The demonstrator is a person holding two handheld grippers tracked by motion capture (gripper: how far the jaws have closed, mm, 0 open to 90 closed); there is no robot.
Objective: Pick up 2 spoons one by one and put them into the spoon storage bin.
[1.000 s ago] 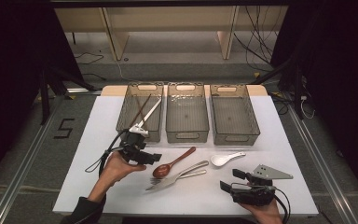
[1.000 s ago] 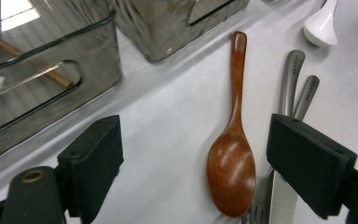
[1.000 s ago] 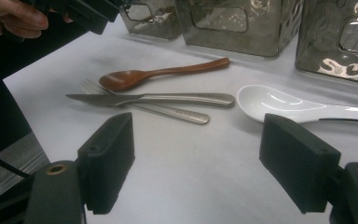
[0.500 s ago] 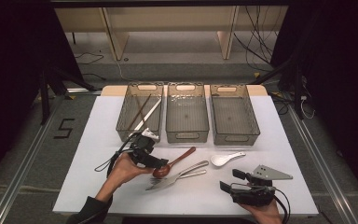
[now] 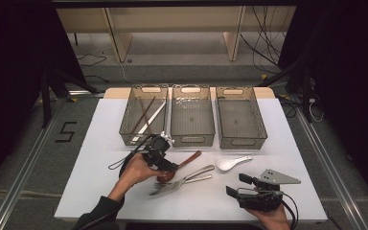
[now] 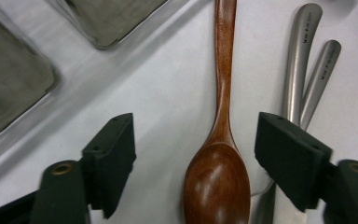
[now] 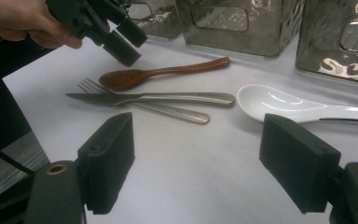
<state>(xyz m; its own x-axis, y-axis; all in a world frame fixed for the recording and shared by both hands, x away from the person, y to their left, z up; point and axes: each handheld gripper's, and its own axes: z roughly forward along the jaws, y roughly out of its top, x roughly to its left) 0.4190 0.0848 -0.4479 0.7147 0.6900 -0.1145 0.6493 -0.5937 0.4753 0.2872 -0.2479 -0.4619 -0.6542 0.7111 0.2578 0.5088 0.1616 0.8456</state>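
Note:
A brown wooden spoon [image 5: 188, 161] lies on the white table [image 5: 100, 158], handle toward the bins. My left gripper [image 5: 166, 167] hangs low over its bowl. In the left gripper view the bowl [image 6: 218, 182] sits between the two jaws of the left gripper [image 6: 196, 128]; the jaws have just been closing, with a gap left on each side. My right gripper [image 5: 235, 184] rests open at the front right, nothing between its jaws [image 7: 198, 135]. From there I see the wooden spoon [image 7: 158, 72] and the left gripper's black fingers [image 7: 121, 44] over it.
A metal knife and fork [image 5: 191, 175] lie beside the spoon, and a white ceramic spoon [image 5: 232, 163] to their right. Three clear grey bins stand behind: the left bin [image 5: 141, 142] holds chopsticks [image 5: 146, 117], then the middle bin [image 5: 192, 140] and the right bin [image 5: 242, 142].
My left gripper has moved right and down from the table's left part to the wooden spoon's bowl, and its jaws have narrowed. The right gripper has kept still.

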